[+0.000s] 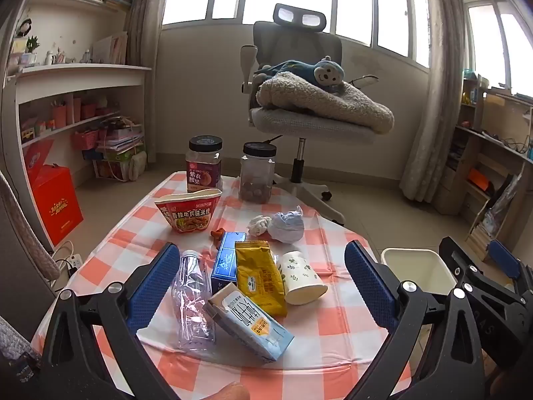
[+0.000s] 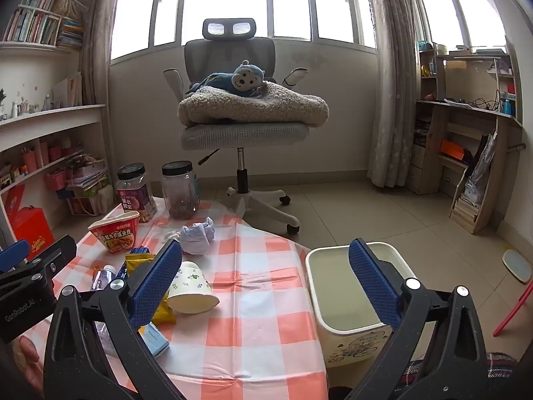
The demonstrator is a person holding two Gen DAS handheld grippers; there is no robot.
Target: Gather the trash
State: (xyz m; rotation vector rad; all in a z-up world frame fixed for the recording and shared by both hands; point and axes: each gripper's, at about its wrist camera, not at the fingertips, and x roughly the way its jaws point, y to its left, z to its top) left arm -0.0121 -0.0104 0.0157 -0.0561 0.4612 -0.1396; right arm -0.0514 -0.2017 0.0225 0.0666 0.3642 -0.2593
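Trash lies on a table with an orange-and-white checked cloth (image 1: 333, 333): a crushed clear bottle (image 1: 191, 303), a milk carton (image 1: 248, 326), a yellow packet (image 1: 260, 276), a blue box (image 1: 228, 260), a paper cup on its side (image 1: 299, 278), a crumpled paper ball (image 1: 286, 226), a white tissue (image 1: 258, 225) and a red noodle bowl (image 1: 188, 210). My left gripper (image 1: 263, 250) hangs open above the bottle and carton, holding nothing. My right gripper (image 2: 266, 243) is open and empty over the table's right edge, beside the cream bin (image 2: 349, 320) on the floor.
Two dark-lidded jars (image 1: 204, 163) (image 1: 257, 173) stand at the table's far end. Behind it is an office chair (image 1: 299, 100) with a blanket and a plush monkey. Shelves and a red box (image 1: 56, 200) line the left, a wooden desk unit (image 2: 466, 153) the right.
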